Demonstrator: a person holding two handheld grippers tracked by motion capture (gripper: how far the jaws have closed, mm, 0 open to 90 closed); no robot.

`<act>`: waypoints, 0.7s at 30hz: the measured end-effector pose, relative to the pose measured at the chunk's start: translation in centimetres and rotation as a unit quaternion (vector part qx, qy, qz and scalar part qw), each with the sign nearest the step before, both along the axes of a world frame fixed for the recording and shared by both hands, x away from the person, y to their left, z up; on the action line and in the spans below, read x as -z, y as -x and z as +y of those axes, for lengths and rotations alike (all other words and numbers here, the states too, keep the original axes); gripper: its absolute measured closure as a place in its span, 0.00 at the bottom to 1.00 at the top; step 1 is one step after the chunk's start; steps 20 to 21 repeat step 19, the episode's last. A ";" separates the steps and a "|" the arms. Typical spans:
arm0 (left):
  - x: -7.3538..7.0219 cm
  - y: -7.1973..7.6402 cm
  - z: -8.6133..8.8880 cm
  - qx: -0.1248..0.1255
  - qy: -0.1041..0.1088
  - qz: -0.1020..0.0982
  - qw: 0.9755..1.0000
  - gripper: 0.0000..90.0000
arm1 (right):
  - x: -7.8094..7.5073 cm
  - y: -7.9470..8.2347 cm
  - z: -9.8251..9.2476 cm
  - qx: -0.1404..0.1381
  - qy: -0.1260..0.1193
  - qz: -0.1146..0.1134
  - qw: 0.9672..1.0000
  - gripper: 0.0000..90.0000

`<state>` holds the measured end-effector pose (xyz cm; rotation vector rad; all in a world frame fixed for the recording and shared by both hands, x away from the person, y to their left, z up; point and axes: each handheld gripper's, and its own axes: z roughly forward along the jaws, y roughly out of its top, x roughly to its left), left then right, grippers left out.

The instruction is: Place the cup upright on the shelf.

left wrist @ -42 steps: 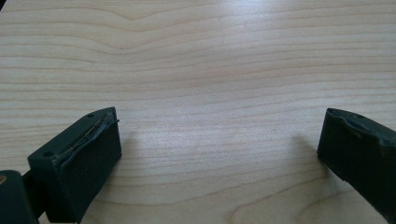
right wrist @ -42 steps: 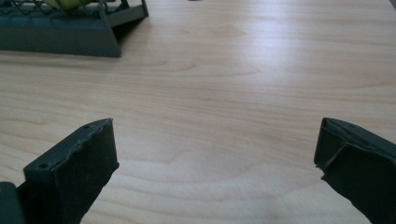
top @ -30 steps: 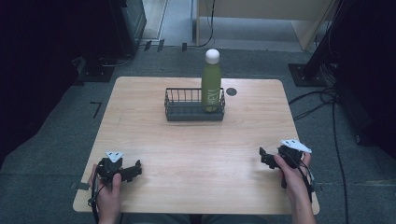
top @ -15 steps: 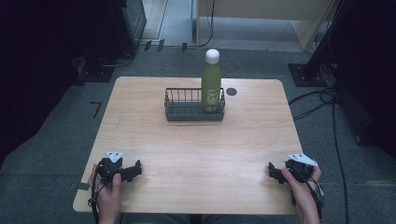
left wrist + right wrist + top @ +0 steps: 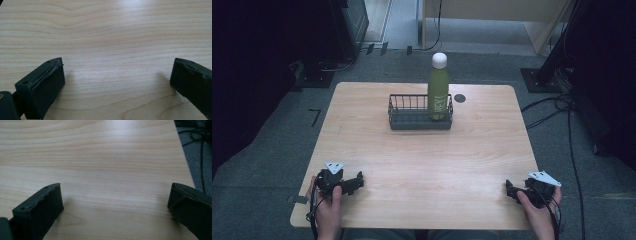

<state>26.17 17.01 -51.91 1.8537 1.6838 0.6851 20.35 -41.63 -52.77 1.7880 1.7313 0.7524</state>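
Bottle (image 5: 438,89) upright in basket (image 5: 412,120) at far tabletop (image 5: 422,165) edge, well ahead of both wide-open empty claws, left claw (image 5: 354,184) and right claw (image 5: 510,190) about equally far.

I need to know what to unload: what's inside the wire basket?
A green bottle with a white cap stands upright in the right end of the wire basket. The rest looks empty, though its front wall hides the floor.

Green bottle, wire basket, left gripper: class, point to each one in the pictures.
green bottle (image 5: 438,92), high view, mid body.
wire basket (image 5: 409,104), high view, back wires.
left gripper (image 5: 357,181), high view, between its fingertips.
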 end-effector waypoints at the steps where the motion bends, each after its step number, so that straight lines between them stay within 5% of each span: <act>1: 0.0 0.0 0.0 0.000 0.000 0.000 1.000 0.00 | 0.0 0.0 0.0 0.004 0.000 0.000 1.000 0.00; 21: 0.0 0.0 0.0 0.000 0.000 0.000 1.000 0.00 | 0.0 -0.1 -0.1 0.017 0.001 0.000 1.000 0.00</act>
